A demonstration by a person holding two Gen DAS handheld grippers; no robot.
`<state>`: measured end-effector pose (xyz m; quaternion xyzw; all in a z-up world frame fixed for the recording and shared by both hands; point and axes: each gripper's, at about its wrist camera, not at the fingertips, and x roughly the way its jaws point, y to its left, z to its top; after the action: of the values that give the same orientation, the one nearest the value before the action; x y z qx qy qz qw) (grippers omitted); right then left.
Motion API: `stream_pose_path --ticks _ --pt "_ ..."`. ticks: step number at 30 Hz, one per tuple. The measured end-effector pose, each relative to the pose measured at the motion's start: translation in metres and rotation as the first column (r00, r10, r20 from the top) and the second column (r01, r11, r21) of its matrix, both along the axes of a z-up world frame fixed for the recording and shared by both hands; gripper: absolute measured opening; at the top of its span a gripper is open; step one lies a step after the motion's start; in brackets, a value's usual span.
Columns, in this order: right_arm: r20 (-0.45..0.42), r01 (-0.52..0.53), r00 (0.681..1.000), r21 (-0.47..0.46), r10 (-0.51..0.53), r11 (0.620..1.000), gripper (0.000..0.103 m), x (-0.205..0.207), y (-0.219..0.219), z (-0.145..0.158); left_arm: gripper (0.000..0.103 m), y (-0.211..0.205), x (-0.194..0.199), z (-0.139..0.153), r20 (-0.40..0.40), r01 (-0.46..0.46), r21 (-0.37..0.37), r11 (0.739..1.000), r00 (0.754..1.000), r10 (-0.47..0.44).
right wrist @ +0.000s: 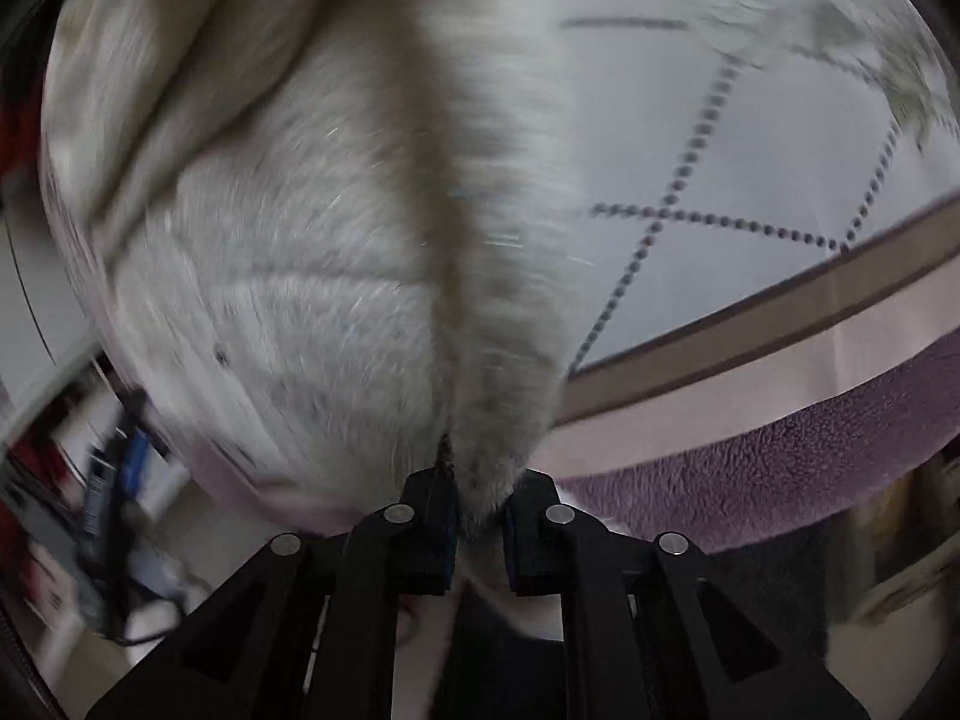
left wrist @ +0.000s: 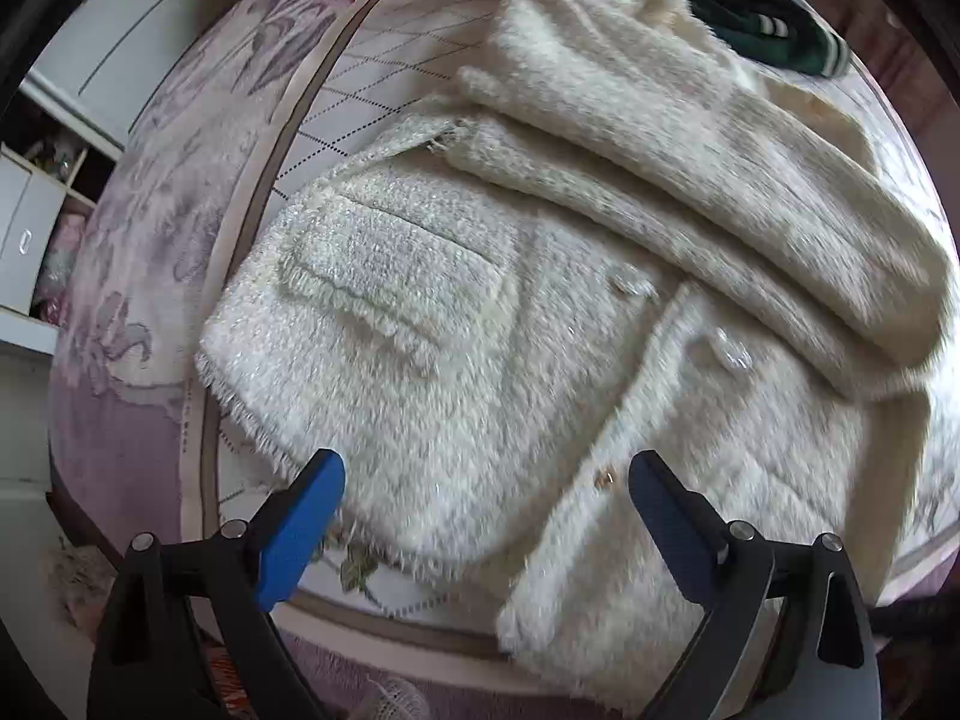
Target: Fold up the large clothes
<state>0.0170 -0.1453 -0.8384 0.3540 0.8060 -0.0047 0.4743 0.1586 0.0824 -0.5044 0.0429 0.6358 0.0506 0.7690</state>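
A bed (left wrist: 150,312) is seen, covered by a purple fleece blanket (right wrist: 780,450) with a pale quilted panel (left wrist: 384,90) at its middle — diamond stitching in dark dots, framed by a brown and pink band. Directly on the panel a cream fuzzy jacket (left wrist: 456,372) is laid, one sleeve folded across it. At the far edge a dark green garment with white stripes (left wrist: 798,42) is lying — partly out of view.
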Motion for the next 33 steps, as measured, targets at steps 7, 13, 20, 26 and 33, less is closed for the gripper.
stream_pose_path --ticks 7,13,20,26,33 --pt "0.140 -0.132 0.977 -0.179 0.158 0.975 0.060 0.046 -0.064 0.047 0.098 -0.071 -0.050 0.018 0.008 0.081 0.114 0.990 0.997 -0.082" --pt "0.169 -0.225 0.949 -0.231 0.267 0.947 0.060 0.093 -0.116 0.058 0.098 -0.188 -0.118 0.015 -0.050 0.292 0.281 0.914 0.956 -0.289" --pt "0.185 -0.286 0.922 -0.272 0.341 0.919 0.060 0.107 -0.199 0.057 0.098 -0.271 -0.152 -0.052 -0.222 0.531 0.430 0.731 0.846 -0.484" --pt "0.233 -0.263 0.921 -0.216 0.312 0.940 0.060 0.115 -0.219 0.035 0.075 -0.239 -0.114 -0.091 -0.292 0.442 0.501 0.744 0.896 -0.335" --pt "0.454 -0.121 0.888 0.083 0.070 0.989 0.085 0.153 -0.224 0.015 0.006 -0.214 -0.088 -0.046 -0.187 0.294 0.376 0.879 0.953 -0.239"
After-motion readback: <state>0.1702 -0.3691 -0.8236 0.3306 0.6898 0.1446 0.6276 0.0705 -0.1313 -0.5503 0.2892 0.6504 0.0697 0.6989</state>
